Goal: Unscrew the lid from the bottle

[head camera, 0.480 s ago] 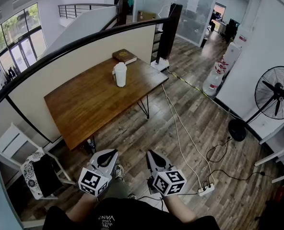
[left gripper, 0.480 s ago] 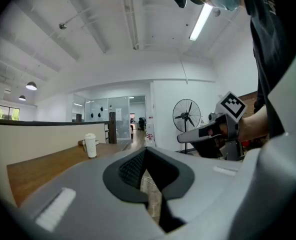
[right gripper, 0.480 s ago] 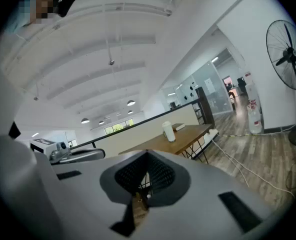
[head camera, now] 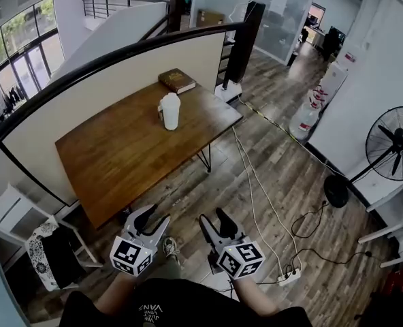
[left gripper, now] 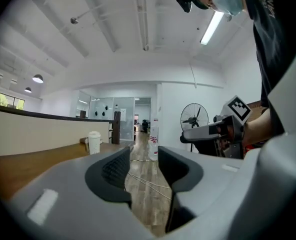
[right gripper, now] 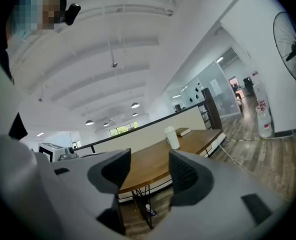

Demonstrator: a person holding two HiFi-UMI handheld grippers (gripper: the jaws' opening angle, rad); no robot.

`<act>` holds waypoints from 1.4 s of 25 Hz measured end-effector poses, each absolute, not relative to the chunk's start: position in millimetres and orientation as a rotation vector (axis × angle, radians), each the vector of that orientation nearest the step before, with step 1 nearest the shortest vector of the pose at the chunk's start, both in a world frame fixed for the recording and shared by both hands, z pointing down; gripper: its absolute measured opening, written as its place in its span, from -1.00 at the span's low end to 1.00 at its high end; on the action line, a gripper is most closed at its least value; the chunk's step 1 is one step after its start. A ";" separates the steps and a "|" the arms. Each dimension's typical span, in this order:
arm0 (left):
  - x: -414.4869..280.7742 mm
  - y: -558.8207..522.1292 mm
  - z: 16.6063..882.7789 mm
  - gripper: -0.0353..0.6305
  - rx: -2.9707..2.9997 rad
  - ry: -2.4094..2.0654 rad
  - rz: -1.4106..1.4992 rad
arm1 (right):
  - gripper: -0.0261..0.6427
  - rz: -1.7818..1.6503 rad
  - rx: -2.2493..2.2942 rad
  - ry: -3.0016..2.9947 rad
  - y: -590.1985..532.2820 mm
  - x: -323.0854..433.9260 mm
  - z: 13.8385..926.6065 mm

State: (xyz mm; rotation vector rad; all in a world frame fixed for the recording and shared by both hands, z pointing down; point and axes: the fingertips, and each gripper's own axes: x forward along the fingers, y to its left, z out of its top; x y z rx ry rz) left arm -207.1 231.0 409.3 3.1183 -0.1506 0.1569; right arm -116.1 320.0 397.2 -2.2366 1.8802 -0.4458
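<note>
A white bottle with its lid on stands upright at the far end of the wooden table. It is small and distant in the left gripper view and in the right gripper view. My left gripper and right gripper hang side by side over the floor, short of the table's near edge and far from the bottle. Both are open with nothing between the jaws.
A brown book lies behind the bottle. A low partition wall runs along the table's far side. A white chair with a bag stands at left. Cables and a power strip lie on the floor at right, near a standing fan.
Both grippers sit a little higher in the head view, nearer the table's edge. The table and bottle have shifted slightly left. The bottle has not moved on the table.
</note>
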 end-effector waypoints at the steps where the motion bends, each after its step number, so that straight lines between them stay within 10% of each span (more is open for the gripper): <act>1: -198.9 221.6 411.2 -0.35 3.109 -0.148 0.163 | -0.29 -0.445 -2.242 1.887 310.5 -109.1 397.3; 35: -9.4 -29.1 480.3 -0.14 2.993 -0.325 0.354 | -0.26 -0.504 -2.188 2.100 38.6 87.4 411.3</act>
